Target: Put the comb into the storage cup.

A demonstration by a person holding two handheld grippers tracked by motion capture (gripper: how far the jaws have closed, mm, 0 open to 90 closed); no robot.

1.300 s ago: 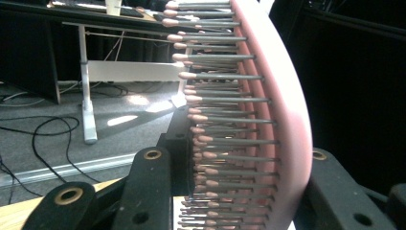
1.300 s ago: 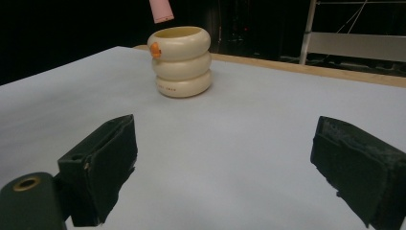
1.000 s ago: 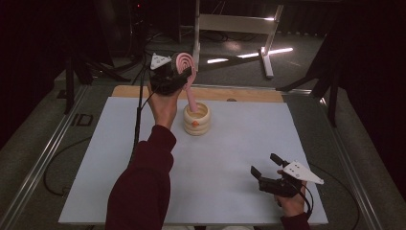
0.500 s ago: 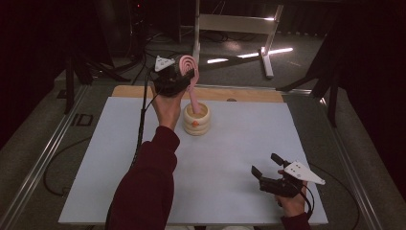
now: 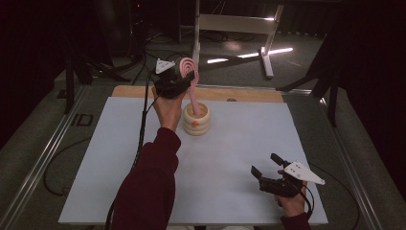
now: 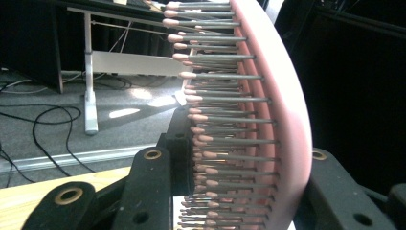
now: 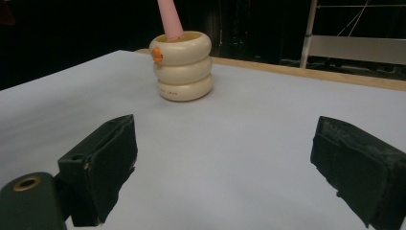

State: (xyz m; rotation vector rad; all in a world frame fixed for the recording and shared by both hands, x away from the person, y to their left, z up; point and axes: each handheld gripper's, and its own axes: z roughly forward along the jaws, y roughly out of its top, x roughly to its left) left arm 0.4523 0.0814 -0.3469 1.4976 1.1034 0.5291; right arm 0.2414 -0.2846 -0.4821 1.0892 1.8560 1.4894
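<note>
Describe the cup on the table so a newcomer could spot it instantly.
Start at the white table and look toward its far edge, left of centre, just in front of the left gripper. There stands a cream holder shaped like three stacked rings, with a small orange mark on its side. The handle of a pink hairbrush pokes into it.

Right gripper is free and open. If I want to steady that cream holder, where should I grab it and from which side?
Take the cream holder across its ribbed sides, low down, coming in level from the near side where the right gripper already faces it. It stands upright on the table; the pink hairbrush handle fills its mouth, so the rim looks a poor choice.
</note>
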